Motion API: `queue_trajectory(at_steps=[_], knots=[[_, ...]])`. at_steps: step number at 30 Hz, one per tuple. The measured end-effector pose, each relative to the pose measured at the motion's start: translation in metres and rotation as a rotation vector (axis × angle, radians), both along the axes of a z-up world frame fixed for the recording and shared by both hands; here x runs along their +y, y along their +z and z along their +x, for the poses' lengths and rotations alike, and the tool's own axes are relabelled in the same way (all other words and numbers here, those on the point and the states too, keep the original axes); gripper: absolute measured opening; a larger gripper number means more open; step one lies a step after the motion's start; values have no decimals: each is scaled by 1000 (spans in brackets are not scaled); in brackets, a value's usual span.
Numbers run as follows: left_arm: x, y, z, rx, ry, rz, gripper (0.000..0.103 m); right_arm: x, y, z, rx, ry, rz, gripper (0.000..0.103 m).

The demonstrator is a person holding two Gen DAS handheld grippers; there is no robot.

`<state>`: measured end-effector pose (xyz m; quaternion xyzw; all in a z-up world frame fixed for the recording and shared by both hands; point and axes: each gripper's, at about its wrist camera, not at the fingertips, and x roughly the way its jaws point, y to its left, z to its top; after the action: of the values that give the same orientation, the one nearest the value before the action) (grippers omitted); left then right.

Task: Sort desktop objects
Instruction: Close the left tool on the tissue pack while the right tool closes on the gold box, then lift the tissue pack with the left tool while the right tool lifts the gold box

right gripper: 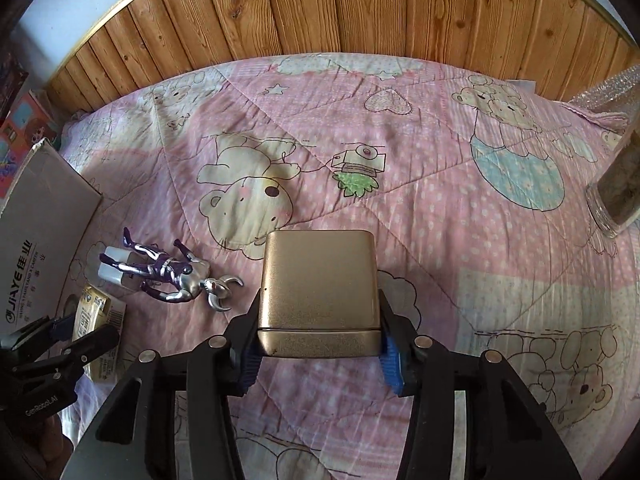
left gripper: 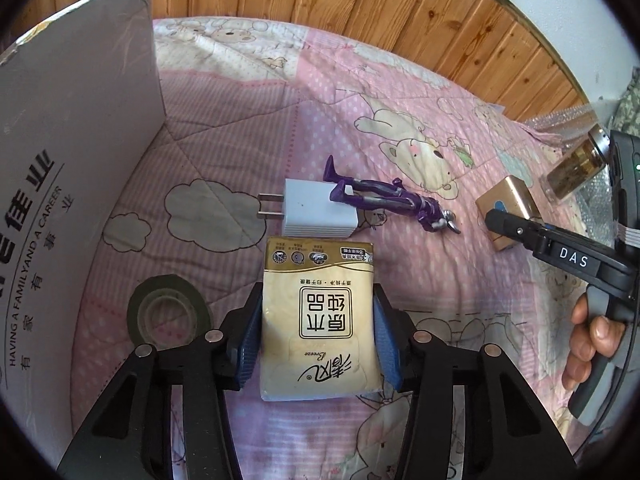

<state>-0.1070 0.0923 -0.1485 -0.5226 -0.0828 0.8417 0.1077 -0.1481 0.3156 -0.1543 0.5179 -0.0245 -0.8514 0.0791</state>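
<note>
Pink quilt (right gripper: 440, 160) with bear print serves as the work surface; wooden panelling (right gripper: 320, 12) behind it. Left gripper (left gripper: 318, 344) points steeply down with a tissue pack (left gripper: 318, 320) lying flat on the quilt between its blue pads; the pads sit right at the pack's long edges, but whether they press on it cannot be told. Right gripper (right gripper: 318, 344) straddles a gold tin (right gripper: 318, 284) in the same way, one finger at each side, the tin resting on the quilt; contact again uncertain. Just beyond the tissue pack lies a white charger plug (left gripper: 316, 212), prongs pointing left, with a purple and silver toy figure (left gripper: 392, 200) lying across its top right corner. Roll of tape (left gripper: 170, 312) flat on the quilt left of the left gripper, beside a grey cardboard box flap (left gripper: 80, 160) that stands upright. Glass jar (right gripper: 616, 192) stands at the right edge of the right wrist view. A hand (left gripper: 592, 344) grips the right tool's handle.
</note>
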Motion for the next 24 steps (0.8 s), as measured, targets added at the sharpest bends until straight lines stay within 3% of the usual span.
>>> queue_trajectory(at_steps=[24], knots=[[-25,67,71,63,-10,19,51,-28,49,66,19,0,-142,50]])
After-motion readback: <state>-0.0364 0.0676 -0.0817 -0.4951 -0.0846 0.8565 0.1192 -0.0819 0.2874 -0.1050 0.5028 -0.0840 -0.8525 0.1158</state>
